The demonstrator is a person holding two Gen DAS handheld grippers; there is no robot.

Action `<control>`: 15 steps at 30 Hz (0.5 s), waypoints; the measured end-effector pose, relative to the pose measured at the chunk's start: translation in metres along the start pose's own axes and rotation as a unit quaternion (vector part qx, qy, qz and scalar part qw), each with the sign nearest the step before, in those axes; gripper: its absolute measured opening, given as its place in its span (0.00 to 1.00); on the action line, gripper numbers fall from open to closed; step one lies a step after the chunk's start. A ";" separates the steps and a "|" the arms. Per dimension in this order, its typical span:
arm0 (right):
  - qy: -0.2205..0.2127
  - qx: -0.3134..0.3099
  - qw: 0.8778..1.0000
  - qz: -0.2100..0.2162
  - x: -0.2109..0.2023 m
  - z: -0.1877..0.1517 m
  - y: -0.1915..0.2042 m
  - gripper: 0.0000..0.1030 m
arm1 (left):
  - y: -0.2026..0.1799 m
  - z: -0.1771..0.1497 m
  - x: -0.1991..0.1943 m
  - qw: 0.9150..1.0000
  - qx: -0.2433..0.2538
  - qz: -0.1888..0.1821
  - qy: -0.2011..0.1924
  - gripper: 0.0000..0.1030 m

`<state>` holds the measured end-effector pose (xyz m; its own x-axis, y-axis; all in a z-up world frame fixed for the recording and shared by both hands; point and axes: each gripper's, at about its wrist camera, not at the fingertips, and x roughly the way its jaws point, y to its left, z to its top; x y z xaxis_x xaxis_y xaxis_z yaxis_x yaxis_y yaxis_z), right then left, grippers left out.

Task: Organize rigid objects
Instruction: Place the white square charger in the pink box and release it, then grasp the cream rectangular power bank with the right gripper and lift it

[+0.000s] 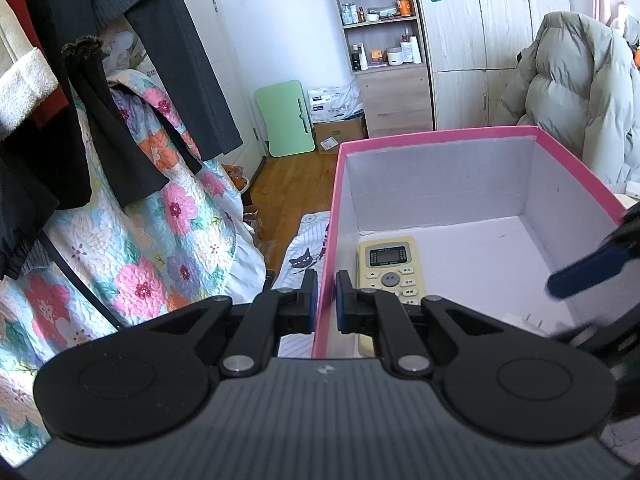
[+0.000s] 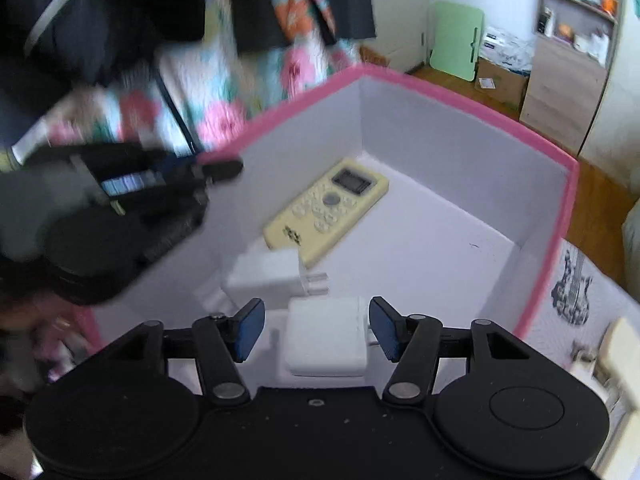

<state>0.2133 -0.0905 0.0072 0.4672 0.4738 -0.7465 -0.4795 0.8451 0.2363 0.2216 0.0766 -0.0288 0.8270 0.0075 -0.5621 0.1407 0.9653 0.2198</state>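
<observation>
A pink box [image 1: 440,136] with white inner walls stands on the bed. My left gripper [image 1: 326,300] is shut on its left wall, one finger outside and one inside. A cream remote control [image 1: 390,268] lies on the box floor just beyond that grip. From the right, a blue finger of my right gripper [image 1: 580,276] reaches into the box. In the right wrist view my right gripper [image 2: 318,330] is open low inside the box [image 2: 460,100], with a white charger [image 2: 326,336] between its pads and a gap at the left pad. A second white charger [image 2: 264,276] and the remote [image 2: 328,208] lie beyond. The left gripper [image 2: 208,168] shows blurred on the wall.
A floral quilt [image 1: 152,248] and dark hanging clothes [image 1: 120,80] crowd the left side. Across the wooden floor stand a green folding board [image 1: 286,118], a shelf unit [image 1: 380,40] and a wardrobe [image 1: 500,40]. A puffy coat [image 1: 580,92] sits behind the box. A cream object [image 2: 620,344] lies right of it.
</observation>
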 end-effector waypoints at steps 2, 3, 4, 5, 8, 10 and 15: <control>-0.026 0.012 1.000 -0.002 -0.022 -0.006 -0.003 0.61 | 0.002 0.001 0.001 1.000 0.001 0.000 0.000 0.08; -0.042 0.019 0.999 -0.006 -0.035 -0.012 -0.007 0.61 | 0.001 0.000 0.001 1.000 0.002 0.000 0.000 0.08; -0.053 0.028 0.998 -0.013 -0.046 -0.015 -0.011 0.61 | 0.001 0.000 0.000 1.000 0.002 0.000 -0.001 0.08; -0.060 0.037 0.997 -0.021 -0.057 -0.020 -0.017 0.61 | 0.001 0.000 0.000 1.000 0.002 0.000 -0.001 0.08; -0.063 0.069 0.994 -0.056 -0.082 -0.035 -0.044 0.61 | 0.001 0.000 0.000 1.000 0.003 0.000 -0.001 0.08; -0.053 0.096 0.989 -0.095 -0.090 -0.049 -0.068 0.61 | 0.001 0.002 0.000 1.000 0.006 0.003 0.000 0.08; -0.023 0.161 0.968 -0.189 -0.100 -0.084 -0.124 0.62 | -0.002 0.003 -0.001 1.000 0.015 0.008 0.000 0.08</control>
<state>0.1635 -0.2629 0.0001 0.6005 0.1200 -0.7906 -0.0143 0.9901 0.1395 0.2219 0.0742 -0.0259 0.8294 0.0228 -0.5582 0.1437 0.9568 0.2526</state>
